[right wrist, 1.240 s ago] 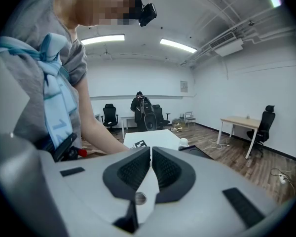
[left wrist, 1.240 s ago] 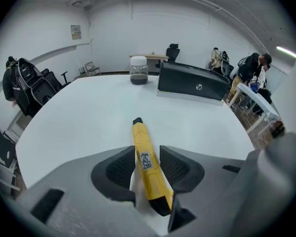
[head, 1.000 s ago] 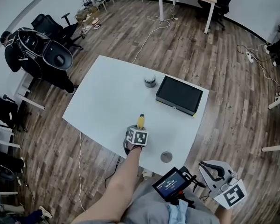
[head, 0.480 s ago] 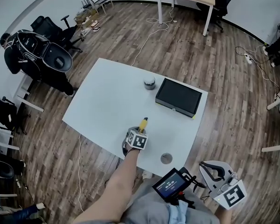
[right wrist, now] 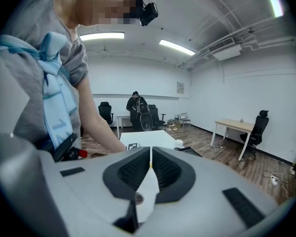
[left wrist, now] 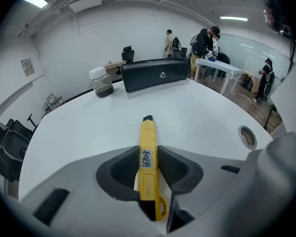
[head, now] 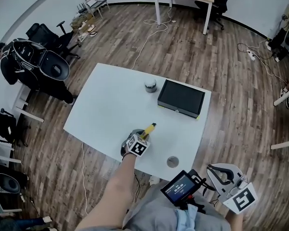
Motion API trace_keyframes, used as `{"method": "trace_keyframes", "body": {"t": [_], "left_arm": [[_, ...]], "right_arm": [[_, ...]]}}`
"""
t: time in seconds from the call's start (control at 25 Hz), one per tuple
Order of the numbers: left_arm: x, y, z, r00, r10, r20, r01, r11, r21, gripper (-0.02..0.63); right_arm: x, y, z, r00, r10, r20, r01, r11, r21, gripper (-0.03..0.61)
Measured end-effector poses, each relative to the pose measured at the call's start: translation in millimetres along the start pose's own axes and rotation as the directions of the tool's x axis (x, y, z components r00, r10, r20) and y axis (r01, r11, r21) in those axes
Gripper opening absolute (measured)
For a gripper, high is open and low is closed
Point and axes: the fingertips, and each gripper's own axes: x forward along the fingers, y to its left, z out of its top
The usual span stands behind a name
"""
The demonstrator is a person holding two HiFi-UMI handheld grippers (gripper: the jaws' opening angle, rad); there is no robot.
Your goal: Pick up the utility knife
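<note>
Left fingers [left wrist: 126, 169] on knife [left wrist: 147, 168] (just closing)

The utility knife [left wrist: 147, 132] is yellow with a black tip and a small white label printed in dark marks. The left gripper [left wrist: 149, 152] is pale grey with black ribbed pads [left wrist: 124, 169], and its cube [head: 137, 147] is white with black square markers; the right gripper [right wrist: 150, 154] is the same grey and black. The surface [head: 106, 105] is plain white, the case [head: 181, 98] on it black, and the floor [head: 221, 71] brown wood planks.
</note>
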Motion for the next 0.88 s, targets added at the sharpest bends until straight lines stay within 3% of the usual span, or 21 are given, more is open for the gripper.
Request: {"method": "trace_keyframes", "body": {"t": [0.16,0.48,0.68,0.88], "left_arm": [[8.6,-1.3,2.9,1.000,-0.014,-0.013,0.014,1.000,0.022,0.124],[3.3,-0.1,4.4,0.999,0.018,0.026,-0.017,0.999,-0.041,0.123],[-13.5,0.9,27.9,0.991,0.033,0.126,-0.019,0.994,-0.104,0.123],[-47.5,-3.6,67.7,0.963,0.036,0.266,0.004,0.989,-0.149,0.123]], "right_arm": [[-2.2,-4.6,-4.2,1.000,-0.017,0.001,0.017,1.000,0.002,0.029],[-1.3,3.2,3.4,0.999,-0.020,0.025,0.021,1.000,-0.022,0.029],[-2.7,2.5,5.5,0.999,-0.026,0.029,0.027,0.999,-0.018,0.029],[-3.9,-0.5,-5.6,0.998,-0.022,-0.057,0.021,1.000,-0.005,0.029]]}}
